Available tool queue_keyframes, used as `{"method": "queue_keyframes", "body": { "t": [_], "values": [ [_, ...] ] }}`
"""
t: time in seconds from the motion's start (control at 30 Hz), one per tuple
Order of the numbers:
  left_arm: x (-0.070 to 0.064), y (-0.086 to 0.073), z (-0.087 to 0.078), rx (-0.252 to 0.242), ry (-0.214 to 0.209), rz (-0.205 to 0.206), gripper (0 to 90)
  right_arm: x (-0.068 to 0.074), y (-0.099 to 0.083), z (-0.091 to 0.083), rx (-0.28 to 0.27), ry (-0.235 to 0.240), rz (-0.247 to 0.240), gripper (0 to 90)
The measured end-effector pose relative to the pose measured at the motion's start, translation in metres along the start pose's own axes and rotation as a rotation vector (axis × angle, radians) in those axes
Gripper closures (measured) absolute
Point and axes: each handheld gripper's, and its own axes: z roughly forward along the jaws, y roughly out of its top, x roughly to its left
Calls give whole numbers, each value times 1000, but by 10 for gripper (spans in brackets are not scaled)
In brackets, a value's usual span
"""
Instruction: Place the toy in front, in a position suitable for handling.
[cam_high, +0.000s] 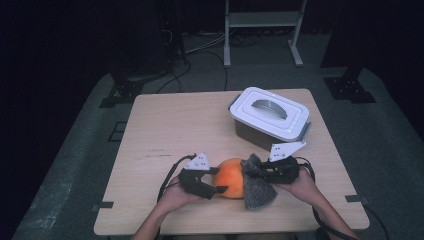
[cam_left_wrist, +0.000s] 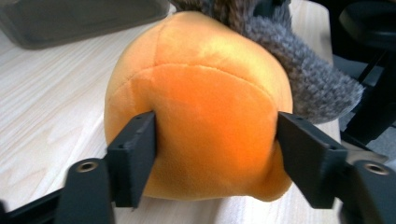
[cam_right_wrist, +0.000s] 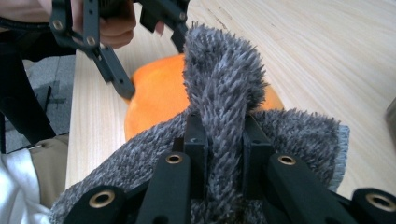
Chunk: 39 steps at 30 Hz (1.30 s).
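The orange plush ball (cam_high: 231, 184) sits on the table near my edge, a little right of the middle. My left gripper (cam_high: 216, 180) comes at it from the left, and in the left gripper view its jaws press into the ball's (cam_left_wrist: 205, 116) two sides, so it is clamped between them while it rests on the wood. Against the ball's right side lies the grey fuzzy cloth (cam_high: 257, 187), part of it draped over the top of the ball. My right gripper (cam_high: 250, 172) reaches in from the right, and in the right gripper view its jaws pinch a raised fold of that cloth (cam_right_wrist: 224, 93), which stands up between them with the ball (cam_right_wrist: 156, 95) just behind it.

Farther back and to the right stands a grey box with a white lid (cam_high: 269, 112) and a handle on top, well apart from the ball. The table (cam_high: 175, 125) is pale wood. Beyond it the floor is grey carpet, with cables and a metal stand (cam_high: 262, 30) in a dark room.
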Motion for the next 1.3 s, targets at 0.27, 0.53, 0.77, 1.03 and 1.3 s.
{"method": "queue_keyframes", "body": {
  "t": [0.27,0.53,0.77,1.03,1.3],
  "values": [
    [2,3,5,3,-10,-13,204,23,-2,9,28,68,-65,758],
    [-11,5,8,21,12,101,296,31,32,18,-1,37,-127,759],
    [-9,-1,3,32,10,100,311,20,32,21,10,31,-101,759],
    [-2,3,0,-5,11,41,173,-1,-10,-4,-9,-1,32,758],
    [-6,5,4,36,4,49,268,4,6,-2,14,10,-13,756]
  ]
}}
